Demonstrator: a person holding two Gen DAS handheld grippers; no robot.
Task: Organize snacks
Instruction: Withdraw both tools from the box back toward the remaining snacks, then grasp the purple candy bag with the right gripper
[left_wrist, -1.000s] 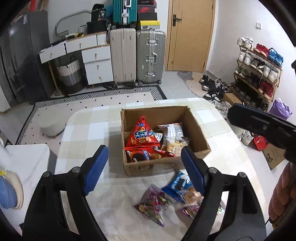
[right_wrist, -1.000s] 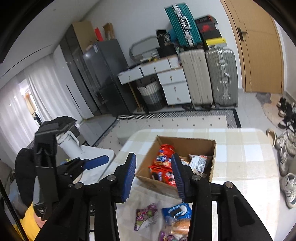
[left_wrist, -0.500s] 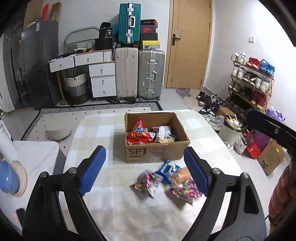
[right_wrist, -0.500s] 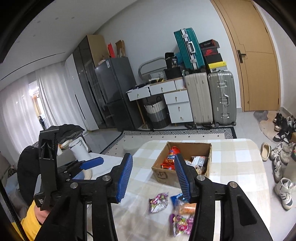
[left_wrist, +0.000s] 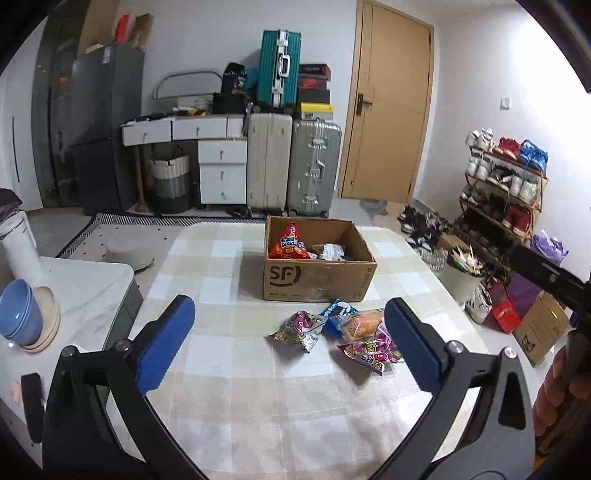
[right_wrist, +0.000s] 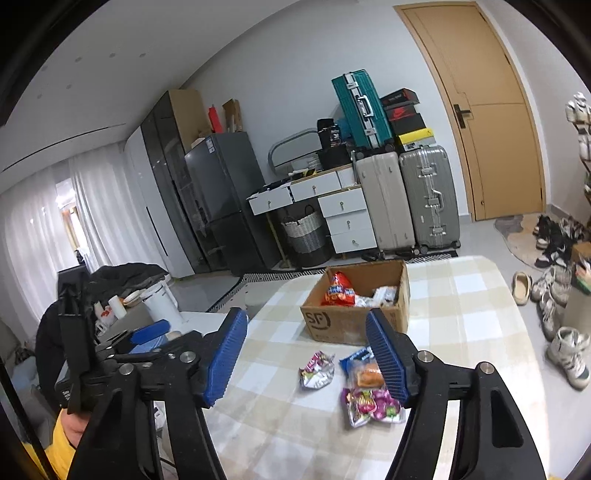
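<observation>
An open cardboard box (left_wrist: 317, 280) (right_wrist: 343, 321) stands on the checked table (left_wrist: 229, 369) and holds a red snack bag (left_wrist: 288, 245) and other packets. Several loose packets lie in front of it: a pink candy bag (left_wrist: 297, 328) (right_wrist: 317, 371), a blue cookie packet (left_wrist: 336, 312), an orange-filled packet (left_wrist: 364, 321) (right_wrist: 367, 376) and a purple candy bag (left_wrist: 373, 350) (right_wrist: 371, 404). My left gripper (left_wrist: 288, 343) is open and empty, held back above the near table. My right gripper (right_wrist: 308, 356) is open and empty, also back from the packets.
A white side counter (left_wrist: 85, 291) with stacked bowls (left_wrist: 26, 317) stands left of the table. Suitcases (left_wrist: 291, 162), drawers and a door are at the far wall. A shoe rack (left_wrist: 506, 184) and shoes lie to the right.
Both grippers have pulled back and away from the box, so box and packets look smaller and farther. Both stay open and empty. The packets have not moved.
</observation>
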